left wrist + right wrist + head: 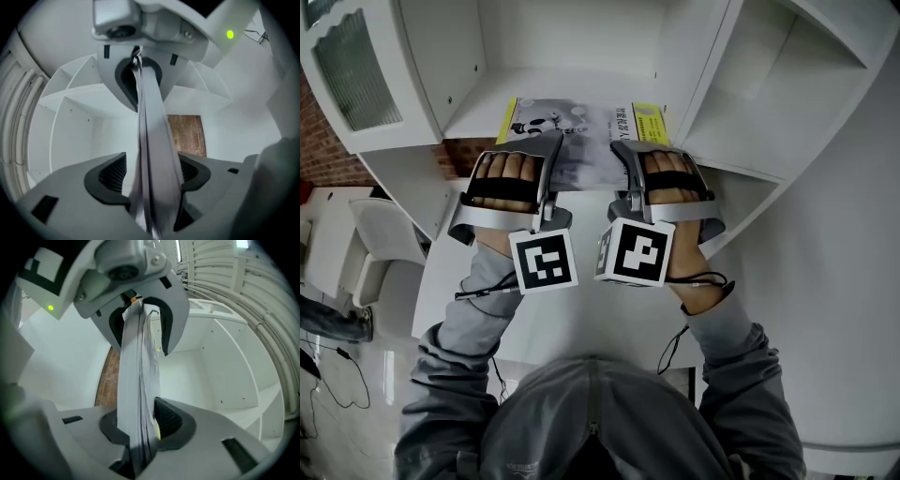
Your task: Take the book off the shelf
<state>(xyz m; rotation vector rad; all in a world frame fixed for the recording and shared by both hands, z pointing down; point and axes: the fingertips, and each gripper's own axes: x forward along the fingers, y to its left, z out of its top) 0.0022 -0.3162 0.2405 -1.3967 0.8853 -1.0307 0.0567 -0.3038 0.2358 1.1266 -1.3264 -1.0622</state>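
Lying flat and cover-up on the white shelf (473,112), the book (572,141) juts its near edge out past the shelf's front, toward a hooded person who meets it with a gripper in each hand. The right gripper (140,425) has its pads pressed on that edge from above and below, by the yellow-banded corner, in a firm pinch on a thin sheaf of pages. The left gripper (150,180) stands just beside it at the same edge with its jaws spread wide. The book passes between them, but a gap shows at one pad and it grips nothing. Most of the book rests on the shelf, so the job looks barely begun. A white upright (698,75) rises close to the book's right side. A brick wall (314,131) shows far left, with a chair (380,253) below it.

The worry, from where I stand, is that one-sided hold. The book looks thin and limp. Drawn out by its right corner alone, it may swing, sag at the free left side, or knock the upright. Pages could also slide within the pinch and fan out, letting the cover slip free once the shelf no longer bears the weight. If the left jaws close on empty air or on loose pages only, the book could drop to the table (581,323) below.
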